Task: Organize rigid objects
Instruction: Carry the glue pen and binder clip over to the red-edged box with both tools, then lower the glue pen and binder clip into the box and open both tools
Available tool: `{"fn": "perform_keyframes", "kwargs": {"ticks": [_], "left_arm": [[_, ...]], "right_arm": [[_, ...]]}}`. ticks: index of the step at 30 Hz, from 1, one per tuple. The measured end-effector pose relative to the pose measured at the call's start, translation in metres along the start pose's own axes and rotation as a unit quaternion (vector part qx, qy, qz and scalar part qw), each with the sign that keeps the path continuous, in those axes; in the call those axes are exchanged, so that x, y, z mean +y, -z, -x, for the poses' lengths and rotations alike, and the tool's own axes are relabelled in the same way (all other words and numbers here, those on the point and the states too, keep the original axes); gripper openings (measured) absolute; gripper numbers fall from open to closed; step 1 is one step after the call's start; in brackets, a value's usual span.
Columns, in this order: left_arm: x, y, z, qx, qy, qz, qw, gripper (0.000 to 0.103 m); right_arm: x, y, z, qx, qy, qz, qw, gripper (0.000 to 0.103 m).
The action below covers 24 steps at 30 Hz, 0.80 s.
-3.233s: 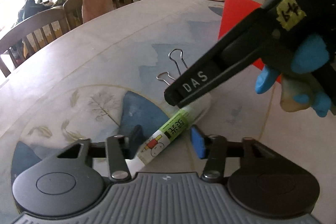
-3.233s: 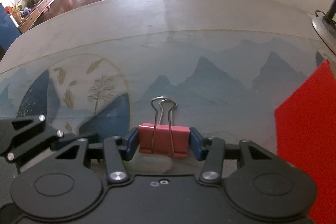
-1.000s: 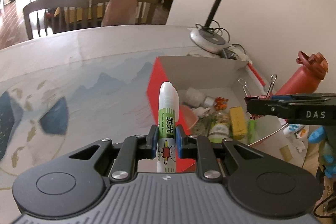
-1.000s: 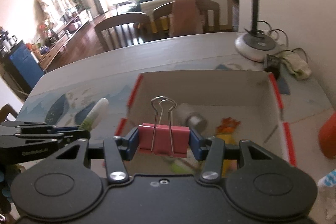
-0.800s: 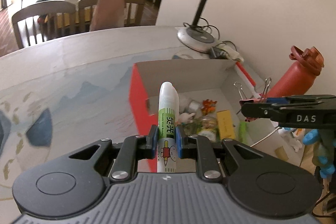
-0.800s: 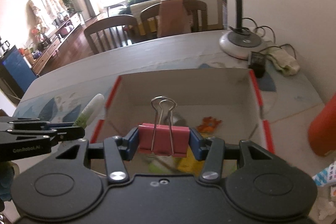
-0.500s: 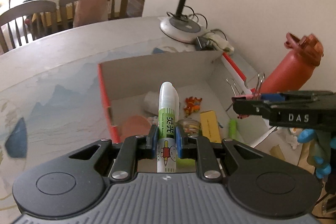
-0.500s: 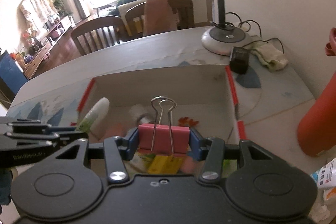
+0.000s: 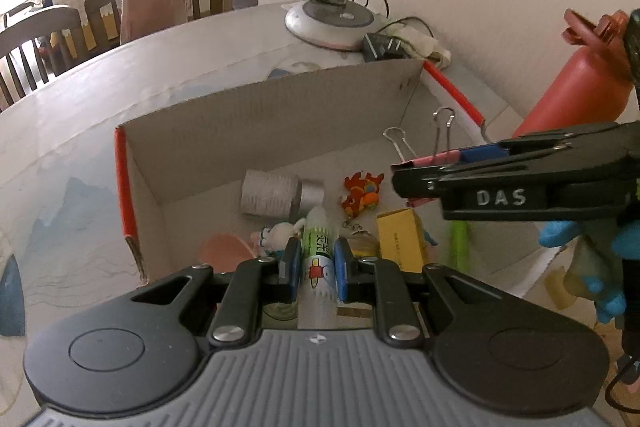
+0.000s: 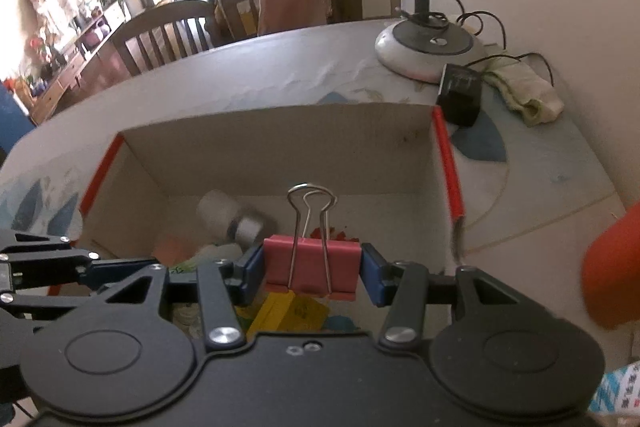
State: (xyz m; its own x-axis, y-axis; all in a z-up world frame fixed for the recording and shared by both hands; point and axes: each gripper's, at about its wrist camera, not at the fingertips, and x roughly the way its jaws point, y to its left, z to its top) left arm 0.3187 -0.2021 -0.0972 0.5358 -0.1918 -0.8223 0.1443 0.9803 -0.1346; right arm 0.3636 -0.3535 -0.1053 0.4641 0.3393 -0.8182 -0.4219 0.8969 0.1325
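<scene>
My left gripper (image 9: 316, 263) is shut on a white and green glue stick (image 9: 318, 255), held upright over the near left part of an open cardboard box (image 9: 248, 115) with red edges. My right gripper (image 10: 312, 267) is shut on a pink binder clip (image 10: 310, 263) with its wire handles up, above the box (image 10: 280, 143). In the left wrist view the right gripper (image 9: 404, 179) reaches in from the right with the binder clip (image 9: 436, 159) over the box's right side. Inside lie a grey roll (image 9: 272, 193), an orange figure (image 9: 362, 193) and a yellow packet (image 9: 400, 241).
A desk lamp base (image 9: 330, 23) with a cable and a black plug (image 9: 384, 45) stands behind the box by the wall. A red bottle (image 9: 576, 79) stands to the right. Wooden chairs (image 10: 164, 31) line the table's far side.
Both grippers have moved from the open table to above the box and sunk toward it, each keeping its hold. The box now fills the middle of both views.
</scene>
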Motion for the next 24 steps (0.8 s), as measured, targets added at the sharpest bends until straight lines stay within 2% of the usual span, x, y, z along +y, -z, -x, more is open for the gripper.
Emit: {"fn": "perform_keyframes", "kwargs": {"ticks": [16,24], "left_arm": [[0.003,0.002,-0.027,0.035,-0.003,0.011,0.9993,0.017],[0.007,0.002,-0.028,0.039,-0.001,0.024,0.9989,0.017]], "right_arm": [[0.001,0.003,-0.021,0.025,0.010,0.008,1.000,0.049],[0.000,0.002,-0.007,0.017,-0.006,0.003,1.000,0.057]]}}
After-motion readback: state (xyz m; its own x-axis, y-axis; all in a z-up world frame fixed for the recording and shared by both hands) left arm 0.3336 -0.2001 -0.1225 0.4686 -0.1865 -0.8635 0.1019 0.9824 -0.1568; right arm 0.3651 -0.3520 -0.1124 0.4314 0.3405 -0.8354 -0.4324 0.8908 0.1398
